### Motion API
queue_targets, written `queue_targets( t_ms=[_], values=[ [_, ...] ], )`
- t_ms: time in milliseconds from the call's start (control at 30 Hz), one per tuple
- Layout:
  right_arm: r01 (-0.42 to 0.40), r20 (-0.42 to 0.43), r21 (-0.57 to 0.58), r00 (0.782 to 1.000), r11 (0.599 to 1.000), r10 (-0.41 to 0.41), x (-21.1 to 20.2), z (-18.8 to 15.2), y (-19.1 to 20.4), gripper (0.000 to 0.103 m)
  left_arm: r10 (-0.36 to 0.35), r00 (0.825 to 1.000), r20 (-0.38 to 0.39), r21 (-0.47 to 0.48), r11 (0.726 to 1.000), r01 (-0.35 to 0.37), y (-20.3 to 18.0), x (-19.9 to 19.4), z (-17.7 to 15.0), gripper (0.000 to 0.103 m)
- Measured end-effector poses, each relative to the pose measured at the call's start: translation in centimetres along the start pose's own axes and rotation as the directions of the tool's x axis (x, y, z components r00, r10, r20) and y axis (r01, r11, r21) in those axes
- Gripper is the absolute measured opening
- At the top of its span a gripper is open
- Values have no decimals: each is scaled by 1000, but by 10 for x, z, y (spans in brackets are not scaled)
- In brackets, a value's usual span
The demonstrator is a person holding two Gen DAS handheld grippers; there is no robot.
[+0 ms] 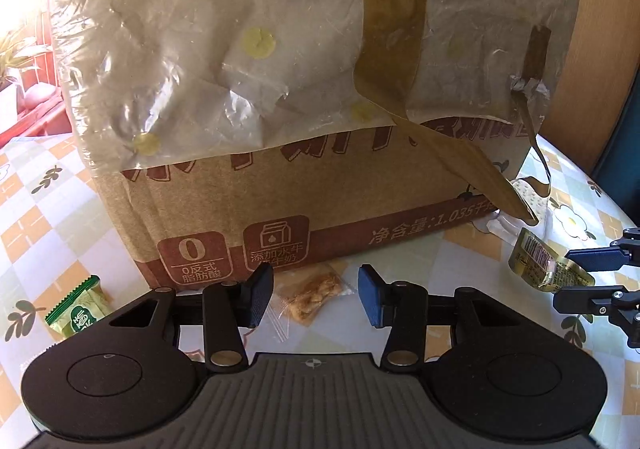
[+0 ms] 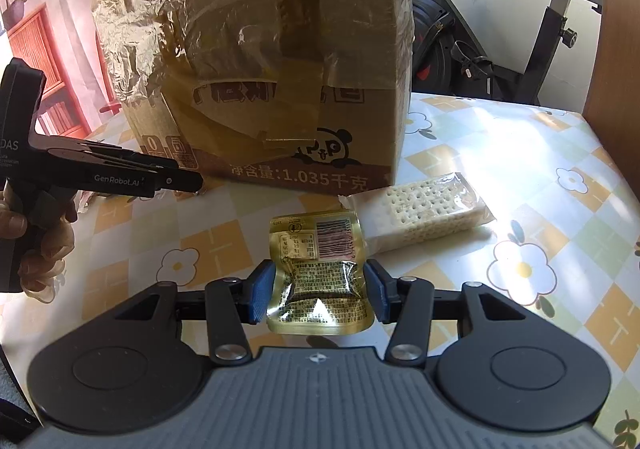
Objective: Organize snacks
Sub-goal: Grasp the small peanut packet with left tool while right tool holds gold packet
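Note:
A big cardboard box (image 1: pixel 304 185) wrapped in plastic and tape stands on the table; it also shows in the right wrist view (image 2: pixel 272 89). My left gripper (image 1: pixel 316 295) is open, its fingers on either side of a small clear packet of brown snack (image 1: pixel 314 295) lying at the box's foot. My right gripper (image 2: pixel 318 291) is shut on a gold foil snack packet (image 2: pixel 320 269) and holds it above the table. The left wrist view shows that packet (image 1: pixel 548 263) and the right gripper's fingers (image 1: pixel 596 259) at the right edge.
A green snack packet (image 1: pixel 78 309) lies left of the left gripper. A clear-wrapped stack of crackers (image 2: pixel 428 215) lies right of the box. The flowered tablecloth (image 2: pixel 520 153) covers the table. An exercise bike (image 2: pixel 500 29) stands behind the table.

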State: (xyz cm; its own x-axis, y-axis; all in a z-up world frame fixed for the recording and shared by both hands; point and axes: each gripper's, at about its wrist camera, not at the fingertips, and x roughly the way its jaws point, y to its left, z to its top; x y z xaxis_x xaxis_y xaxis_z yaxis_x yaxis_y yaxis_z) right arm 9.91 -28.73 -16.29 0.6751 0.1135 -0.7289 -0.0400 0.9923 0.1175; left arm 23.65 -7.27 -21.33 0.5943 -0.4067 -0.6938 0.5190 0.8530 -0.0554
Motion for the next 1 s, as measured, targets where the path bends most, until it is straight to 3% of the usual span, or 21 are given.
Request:
queue_targets(
  t_ms=[233,333,500,733,867,1000],
  values=[
    [-4,-2,3,1000,1000,4,1,0,0,51,-47,999,-21,38,998,48,-11,1,-9,46],
    [-8,-2,5,1000,1000,8,1,0,-1,51,-29,999,-21,82,996,31,-21,1,-11,47],
    [-8,0,2,1000,1000,8,1,0,0,51,-36,999,-22,44,998,37,-21,9,-8,49],
    [-10,1,9,1000,1000,10,0,0,-2,51,-56,997,-51,60,996,59,-16,-3,-13,50],
    [-16,7,5,1000,1000,16,-1,1,0,51,-87,995,-43,40,995,89,-13,-25,-19,64],
    [-21,8,3,1000,1000,21,-1,1,1,51,-97,995,-24,70,993,98,-16,-34,-22,65]
  ],
)
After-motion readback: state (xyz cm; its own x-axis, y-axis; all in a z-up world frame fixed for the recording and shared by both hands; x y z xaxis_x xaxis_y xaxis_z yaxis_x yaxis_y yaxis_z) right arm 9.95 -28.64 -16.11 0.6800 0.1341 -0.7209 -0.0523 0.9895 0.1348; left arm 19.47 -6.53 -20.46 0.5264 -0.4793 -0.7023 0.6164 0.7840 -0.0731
